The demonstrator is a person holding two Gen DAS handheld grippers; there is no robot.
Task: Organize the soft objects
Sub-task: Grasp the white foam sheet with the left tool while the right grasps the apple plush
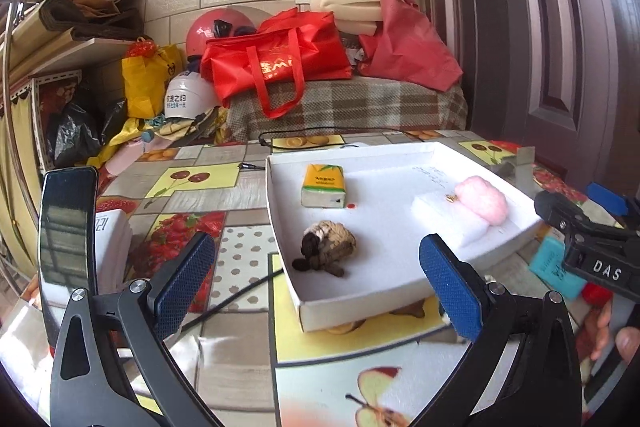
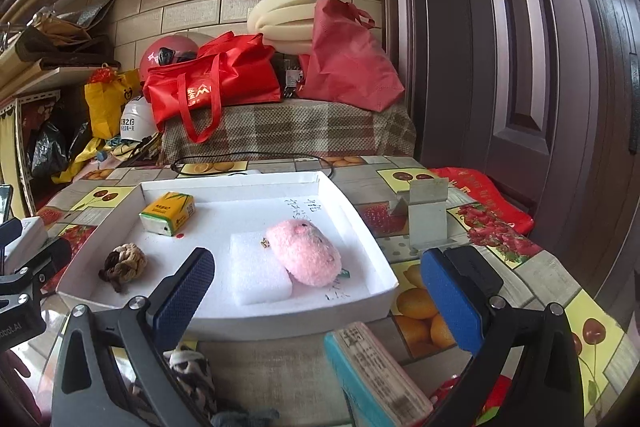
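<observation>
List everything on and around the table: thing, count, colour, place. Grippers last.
tray: 1, white, middle of table
tissue pack: 1, yellow-green, tray's far left
rope knot: 1, beige and brown, tray's near left
foam block: 1, white, tray's near middle
plush toy: 1, pink, leaning on foam block's right edge
teal packet: 1, teal, table in front of tray
metal bracket: 1, grey, table right of tray
tote bags: 2, red, plaid bench behind
foam strips: several, cream, behind the bags
helmets: 2, one white, one red, left of bench
left gripper: open, empty, before tray
right gripper: open, empty, before tray
</observation>
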